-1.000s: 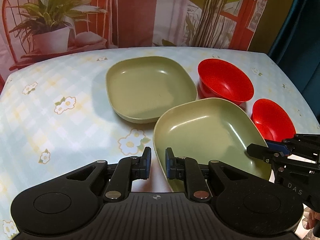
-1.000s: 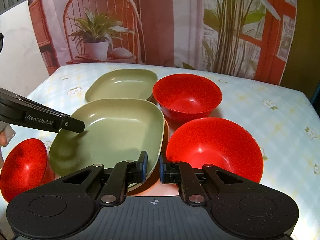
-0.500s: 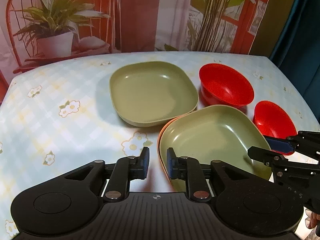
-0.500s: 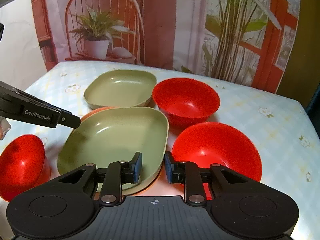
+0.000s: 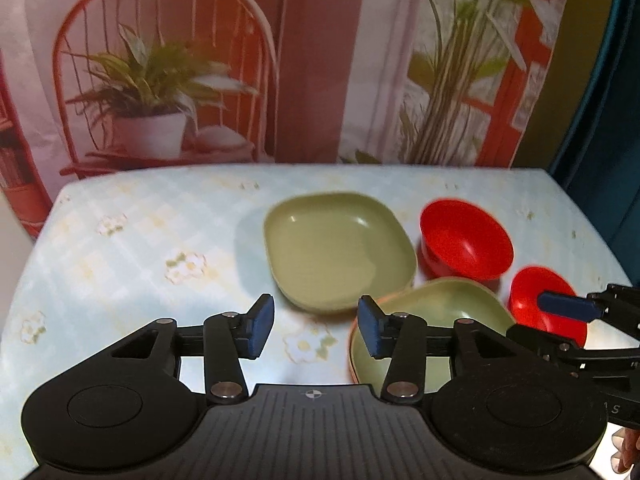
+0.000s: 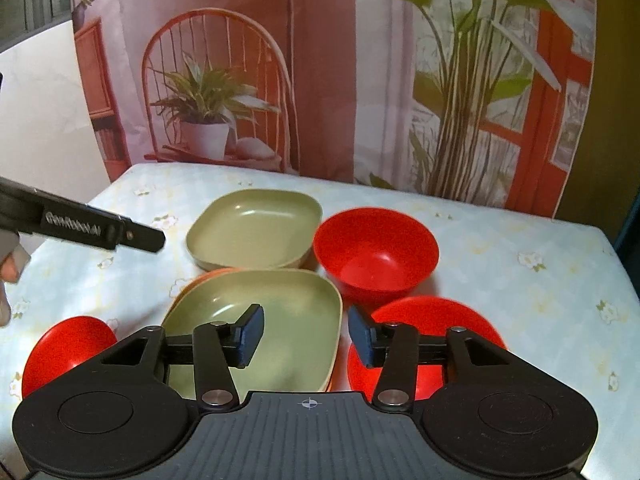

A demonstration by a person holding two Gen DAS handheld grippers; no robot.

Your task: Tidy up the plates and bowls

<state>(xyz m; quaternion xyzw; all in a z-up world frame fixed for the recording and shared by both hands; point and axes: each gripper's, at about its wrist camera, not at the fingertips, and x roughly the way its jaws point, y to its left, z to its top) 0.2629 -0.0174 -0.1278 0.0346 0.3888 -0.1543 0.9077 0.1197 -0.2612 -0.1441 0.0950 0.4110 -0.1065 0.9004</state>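
Both grippers have let go of the near green plate (image 6: 280, 320) and risen off it; a second ago each was pinched on its rim. That plate now sits nested on an orange one, just in front of the far green plate (image 6: 256, 228) on the table (image 5: 120, 240). Red bowls (image 6: 376, 256) stand beside them. To finish well, I would back straight off without nudging the stack. The left gripper (image 5: 314, 330) and right gripper (image 6: 306, 338) have just been opening; their jaws stand moderately apart, holding nothing.
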